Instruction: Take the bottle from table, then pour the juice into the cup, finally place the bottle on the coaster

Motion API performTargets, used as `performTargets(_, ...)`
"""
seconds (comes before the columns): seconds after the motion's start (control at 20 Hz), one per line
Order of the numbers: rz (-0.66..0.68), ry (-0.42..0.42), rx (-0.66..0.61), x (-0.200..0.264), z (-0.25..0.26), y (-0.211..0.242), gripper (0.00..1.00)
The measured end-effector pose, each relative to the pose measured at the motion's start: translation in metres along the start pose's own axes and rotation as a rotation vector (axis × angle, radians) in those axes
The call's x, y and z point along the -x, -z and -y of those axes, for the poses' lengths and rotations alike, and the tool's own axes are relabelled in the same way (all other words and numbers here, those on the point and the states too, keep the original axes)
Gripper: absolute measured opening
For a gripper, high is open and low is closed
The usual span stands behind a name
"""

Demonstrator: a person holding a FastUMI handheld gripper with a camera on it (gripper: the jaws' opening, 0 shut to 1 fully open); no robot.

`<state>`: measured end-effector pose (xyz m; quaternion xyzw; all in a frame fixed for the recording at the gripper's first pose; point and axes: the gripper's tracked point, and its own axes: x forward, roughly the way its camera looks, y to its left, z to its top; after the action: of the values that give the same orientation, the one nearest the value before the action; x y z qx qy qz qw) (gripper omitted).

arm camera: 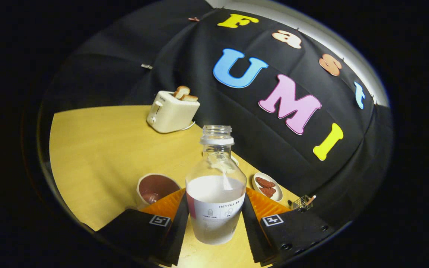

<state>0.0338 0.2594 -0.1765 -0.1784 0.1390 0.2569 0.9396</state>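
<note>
A clear, uncapped bottle about half full of whitish juice stands between my two fingers, and the gripper is shut on its labelled lower body. The whole scene looks tilted, and the bottle's base seems to hang a little above the yellow table. A cup with a brown inside stands just beyond my left finger, to the left of the bottle. Something pale and round peeks out behind the bottle's neck; I cannot tell what it is.
A cream toaster with bread slices in it stands far back on the table. A small white dish holding reddish pieces lies to the right of the bottle, with a tiny toy shopping cart beyond it by the table's edge.
</note>
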Motion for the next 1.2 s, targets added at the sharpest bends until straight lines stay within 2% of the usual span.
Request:
performTargets(0.2,0.031,0.014,-0.033,0.003,0.014,-0.012,0.75)
performTargets(0.4,0.122,-0.003,-0.169,0.004,0.029,-0.042,0.75)
performTargets(0.75,0.273,0.025,-0.328,-0.012,0.064,-0.082,0.76)
performTargets(1.05,0.299,0.063,-0.382,-0.066,0.083,-0.081,0.76)
performTargets(1.2,0.290,0.068,-0.401,-0.102,0.084,-0.065,0.76)
